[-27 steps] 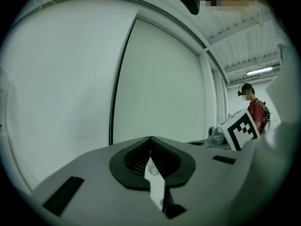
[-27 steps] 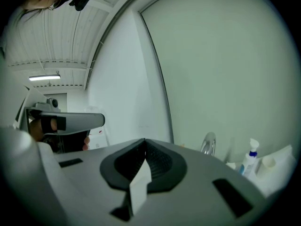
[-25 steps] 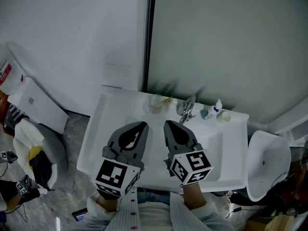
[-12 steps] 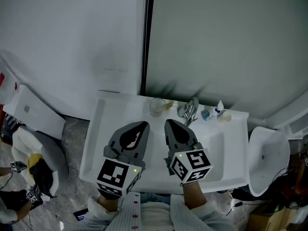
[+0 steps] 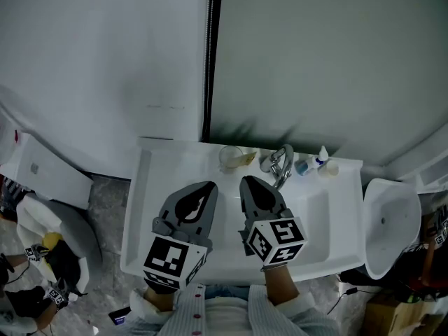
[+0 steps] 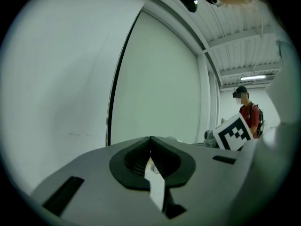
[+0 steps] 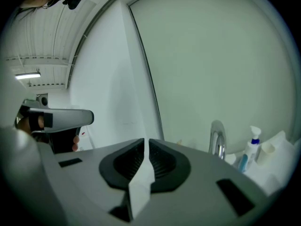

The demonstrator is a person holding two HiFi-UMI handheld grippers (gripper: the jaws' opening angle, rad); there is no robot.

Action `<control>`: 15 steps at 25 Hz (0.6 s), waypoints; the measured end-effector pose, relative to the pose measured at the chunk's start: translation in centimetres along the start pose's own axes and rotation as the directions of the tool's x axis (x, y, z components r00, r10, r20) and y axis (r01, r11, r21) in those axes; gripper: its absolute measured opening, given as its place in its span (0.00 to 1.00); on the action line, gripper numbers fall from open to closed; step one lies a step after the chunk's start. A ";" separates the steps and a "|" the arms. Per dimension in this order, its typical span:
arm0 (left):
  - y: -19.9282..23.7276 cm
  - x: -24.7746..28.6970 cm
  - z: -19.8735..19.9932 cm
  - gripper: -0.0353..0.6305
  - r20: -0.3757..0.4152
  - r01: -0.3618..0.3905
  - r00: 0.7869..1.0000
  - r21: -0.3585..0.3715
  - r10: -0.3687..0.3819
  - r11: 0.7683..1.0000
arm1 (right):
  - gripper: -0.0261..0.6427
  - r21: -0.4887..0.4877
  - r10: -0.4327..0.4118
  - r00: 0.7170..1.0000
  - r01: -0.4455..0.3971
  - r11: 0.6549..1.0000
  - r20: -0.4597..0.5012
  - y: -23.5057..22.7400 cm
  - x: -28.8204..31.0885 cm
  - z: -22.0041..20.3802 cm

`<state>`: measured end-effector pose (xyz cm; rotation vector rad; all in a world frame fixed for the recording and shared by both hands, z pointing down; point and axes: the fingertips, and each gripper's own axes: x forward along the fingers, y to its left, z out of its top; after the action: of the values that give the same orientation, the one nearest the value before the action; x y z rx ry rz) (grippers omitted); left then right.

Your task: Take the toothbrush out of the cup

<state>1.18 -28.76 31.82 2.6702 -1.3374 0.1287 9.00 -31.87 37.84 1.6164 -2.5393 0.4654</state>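
A clear cup (image 5: 228,158) stands on the back ledge of the white sink (image 5: 143,208), left of the tap. A yellowish toothbrush (image 5: 245,159) leans out of it toward the right. Both grippers hover side by side over the basin, pointing at the back ledge and short of the cup. My left gripper (image 5: 208,185) (image 6: 150,138) is shut with its tips meeting and nothing in them. The jaws of my right gripper (image 5: 245,180) (image 7: 146,140) are opening, with a thin slit showing at the tips and nothing between them.
A chrome tap (image 5: 280,163) (image 7: 216,142) rises behind the basin, with a blue-and-white bottle (image 5: 309,164) (image 7: 253,142) and small white items to its right. A white fixture (image 5: 388,222) stands right of the sink. Bags and clutter (image 5: 42,257) lie on the floor at left. A person (image 6: 247,109) stands far off.
Both grippers have edged a little forward and down over the basin toward the back ledge. The cup and toothbrush have not moved.
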 end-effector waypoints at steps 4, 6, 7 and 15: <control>0.9 0.5 -0.8 0.08 -0.015 0.018 1.000 -0.009 -0.018 1.000 | 0.14 0.014 -0.028 0.999 0.028 1.000 -0.016 -0.4 1.1 -0.9; 1.2 0.8 -1.3 0.08 -0.026 0.033 0.999 -0.012 -0.033 0.999 | 0.15 0.022 -0.051 0.998 0.051 0.998 -0.022 -0.8 1.5 -1.4; 1.3 0.9 -1.5 0.08 -0.033 0.040 0.999 -0.012 -0.041 0.999 | 0.16 0.026 -0.064 0.998 0.065 0.998 -0.024 -1.1 1.7 -1.7; 2.5 1.7 -2.8 0.08 -0.058 0.086 0.995 -0.017 -0.086 0.996 | 0.22 0.026 -0.135 0.989 0.136 0.990 -0.059 -2.5 3.5 -3.8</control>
<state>0.18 -31.08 35.05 2.6849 -1.1998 0.1850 9.44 -34.77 42.83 1.7454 -2.3734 0.5306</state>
